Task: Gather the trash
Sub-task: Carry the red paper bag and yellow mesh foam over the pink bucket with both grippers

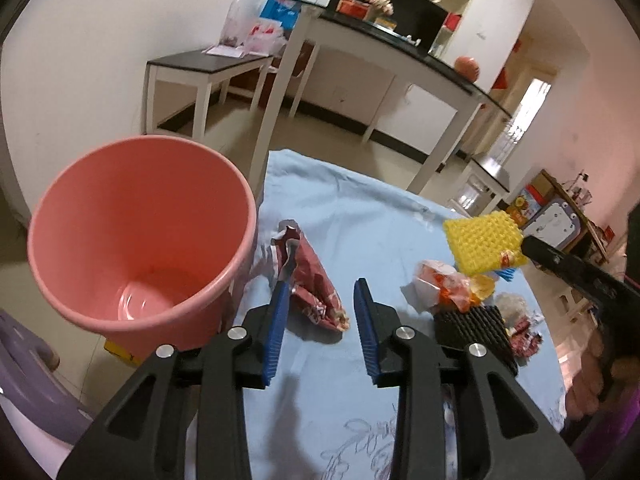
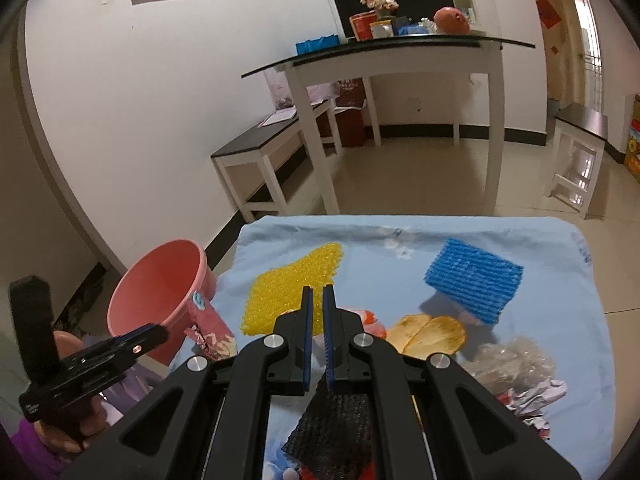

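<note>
My left gripper [image 1: 320,292] is open just above a crumpled red snack wrapper [image 1: 314,280] on the blue cloth [image 1: 340,380]. An empty pink bucket [image 1: 140,232] stands to its left, beside the table. My right gripper [image 2: 317,294] is shut on a yellow foam net [image 2: 288,292] and holds it above the table; the net also shows in the left wrist view [image 1: 482,242]. A black foam net [image 2: 332,424] lies under the right gripper, and it shows in the left wrist view [image 1: 472,330]. A blue foam net [image 2: 472,284], orange peel [image 2: 428,334] and clear plastic [image 2: 516,360] lie to the right.
A purple stool [image 1: 32,380] stands below the bucket. White tables with dark tops [image 1: 400,52] and a low bench [image 1: 200,68] stand beyond the cloth-covered table. More crumpled wrappers [image 2: 536,400] lie at the table's right edge.
</note>
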`<state>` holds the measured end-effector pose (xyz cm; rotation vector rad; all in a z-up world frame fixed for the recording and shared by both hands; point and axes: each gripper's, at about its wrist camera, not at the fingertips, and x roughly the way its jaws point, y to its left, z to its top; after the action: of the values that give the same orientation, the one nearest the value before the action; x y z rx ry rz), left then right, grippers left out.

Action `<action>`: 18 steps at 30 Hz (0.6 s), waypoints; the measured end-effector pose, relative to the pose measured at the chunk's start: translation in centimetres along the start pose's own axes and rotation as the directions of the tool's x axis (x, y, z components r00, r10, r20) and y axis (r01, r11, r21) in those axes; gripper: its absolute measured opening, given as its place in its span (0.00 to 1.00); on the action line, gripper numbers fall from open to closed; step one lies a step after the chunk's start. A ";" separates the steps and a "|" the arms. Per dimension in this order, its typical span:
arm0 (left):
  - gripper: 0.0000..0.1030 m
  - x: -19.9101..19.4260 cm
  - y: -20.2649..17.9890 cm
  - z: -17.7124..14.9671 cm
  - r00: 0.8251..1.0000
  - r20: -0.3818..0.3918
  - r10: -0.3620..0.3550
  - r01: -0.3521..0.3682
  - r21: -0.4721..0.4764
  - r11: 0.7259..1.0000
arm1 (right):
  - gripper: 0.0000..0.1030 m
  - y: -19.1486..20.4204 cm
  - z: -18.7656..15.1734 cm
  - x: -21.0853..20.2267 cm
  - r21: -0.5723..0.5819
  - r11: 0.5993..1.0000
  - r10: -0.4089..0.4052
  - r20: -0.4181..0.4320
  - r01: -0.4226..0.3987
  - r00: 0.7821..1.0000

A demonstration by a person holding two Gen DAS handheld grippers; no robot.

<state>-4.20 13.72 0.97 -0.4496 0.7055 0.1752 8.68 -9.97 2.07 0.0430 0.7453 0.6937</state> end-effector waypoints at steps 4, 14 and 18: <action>0.33 2.0 -0.7 0.8 0.998 -0.006 0.064 -0.064 0.004 0.998 | 0.04 0.1 -0.2 0.5 -0.004 1.000 0.004 -0.010 -0.004 1.000; 0.14 5.0 -0.5 0.6 0.993 -0.017 0.117 -0.117 0.006 0.993 | 0.04 0.2 -0.1 1.3 -0.017 1.000 0.013 -0.025 -0.014 1.000; 0.13 3.5 -0.6 0.9 0.996 0.021 0.092 -0.092 0.014 0.996 | 0.04 1.2 0.0 1.6 -0.032 0.999 0.029 -0.027 -0.030 0.999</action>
<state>-0.79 13.62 -0.53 -0.4010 0.7075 0.2607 8.84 -8.11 1.42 0.0148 0.7602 0.7359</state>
